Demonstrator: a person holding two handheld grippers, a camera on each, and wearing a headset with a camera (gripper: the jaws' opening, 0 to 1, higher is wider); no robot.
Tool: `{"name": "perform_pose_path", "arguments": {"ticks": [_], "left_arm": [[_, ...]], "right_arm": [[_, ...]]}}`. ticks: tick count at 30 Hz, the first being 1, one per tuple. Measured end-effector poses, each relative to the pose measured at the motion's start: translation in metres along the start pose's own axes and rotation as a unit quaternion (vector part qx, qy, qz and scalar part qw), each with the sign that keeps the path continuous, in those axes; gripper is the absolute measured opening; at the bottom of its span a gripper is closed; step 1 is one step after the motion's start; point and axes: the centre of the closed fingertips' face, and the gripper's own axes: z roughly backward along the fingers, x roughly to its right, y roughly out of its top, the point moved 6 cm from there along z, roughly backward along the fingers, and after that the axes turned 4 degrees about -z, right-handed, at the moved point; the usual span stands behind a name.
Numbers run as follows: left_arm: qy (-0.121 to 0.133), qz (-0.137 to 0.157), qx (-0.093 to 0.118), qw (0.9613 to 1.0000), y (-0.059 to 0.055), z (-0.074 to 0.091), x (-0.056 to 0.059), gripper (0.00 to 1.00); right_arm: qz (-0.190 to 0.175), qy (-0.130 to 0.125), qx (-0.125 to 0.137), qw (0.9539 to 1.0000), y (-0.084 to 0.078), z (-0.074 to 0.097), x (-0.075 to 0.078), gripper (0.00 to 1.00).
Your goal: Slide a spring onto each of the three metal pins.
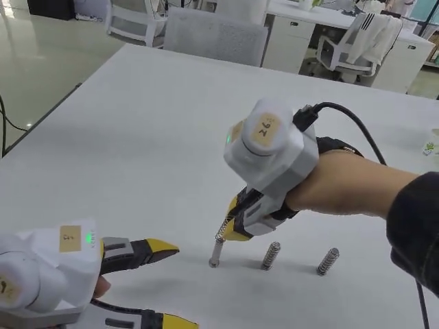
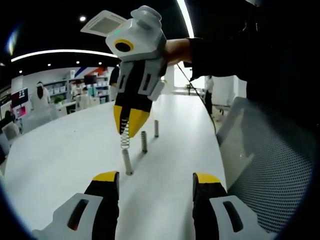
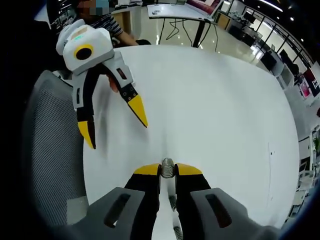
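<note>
My right gripper (image 1: 232,232) is shut on a spring (image 1: 221,231) and holds it tilted just above a bare metal pin (image 1: 215,255) that stands on the white table (image 1: 137,151). Two more pins to its right each carry a spring (image 1: 270,256), (image 1: 328,261). In the right gripper view the spring (image 3: 167,169) sits between the shut yellow tips. The left gripper view shows the spring (image 2: 125,137) hanging over the pin (image 2: 128,162). My left gripper (image 1: 171,284) is open at the lower left, apart from the pins, with nothing between its fingers.
A black cable (image 1: 357,130) runs from the right gripper across the table. Office chairs (image 1: 212,34) and white cabinets stand beyond the table's far edge. A mesh chair back (image 3: 50,150) is beside the table's near side.
</note>
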Motion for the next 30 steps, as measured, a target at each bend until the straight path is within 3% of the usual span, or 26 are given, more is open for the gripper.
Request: {"name": "perform_pose_path", "arguments": {"ticks": [3, 14, 30], "left_arm": [[0.0, 0.001, 0.001, 1.0, -0.001, 0.0, -0.001, 0.55], [-0.003, 0.005, 0.002, 1.0, -0.003, -0.002, -0.002, 0.54], [-0.002, 0.006, 0.002, 1.0, -0.005, 0.0, -0.003, 0.53]], "right_arm": [[0.004, -0.002, -0.012, 0.9999, -0.003, -0.003, 0.001, 0.08], [0.002, 0.004, -0.015, 0.9999, 0.0, -0.008, 0.002, 0.08], [-0.013, 0.018, -0.039, 0.999, -0.01, -0.038, 0.003, 0.08]]}}
